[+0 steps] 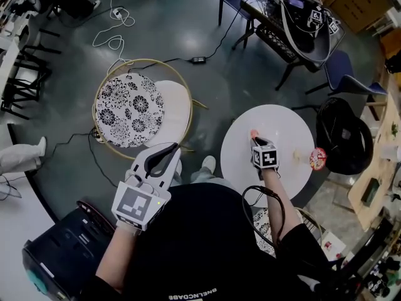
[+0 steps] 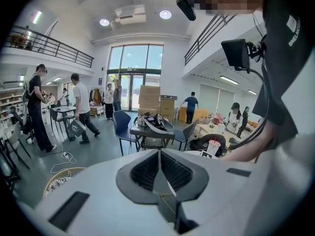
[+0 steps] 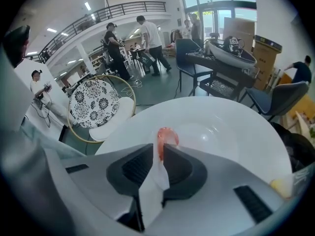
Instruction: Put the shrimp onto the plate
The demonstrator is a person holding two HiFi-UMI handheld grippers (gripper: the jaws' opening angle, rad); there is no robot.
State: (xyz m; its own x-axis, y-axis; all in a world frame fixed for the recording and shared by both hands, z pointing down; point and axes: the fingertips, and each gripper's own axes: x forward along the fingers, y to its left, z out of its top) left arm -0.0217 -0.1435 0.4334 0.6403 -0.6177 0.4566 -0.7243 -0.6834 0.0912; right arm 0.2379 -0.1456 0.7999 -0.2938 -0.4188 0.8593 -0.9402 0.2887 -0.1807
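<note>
Right gripper view: right hand-held gripper [image 3: 158, 150] pinches the shrimp [image 3: 169, 133], its lower half hidden between the jaws.

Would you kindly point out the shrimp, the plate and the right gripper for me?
shrimp [image 3: 167, 133]: right gripper view, on its curved orange body above the jaws.
plate [image 3: 224, 140]: right gripper view, on a bare part of its surface.
right gripper [image 3: 158, 149]: right gripper view, midway between its fingertips, which grip the shrimp.
</note>
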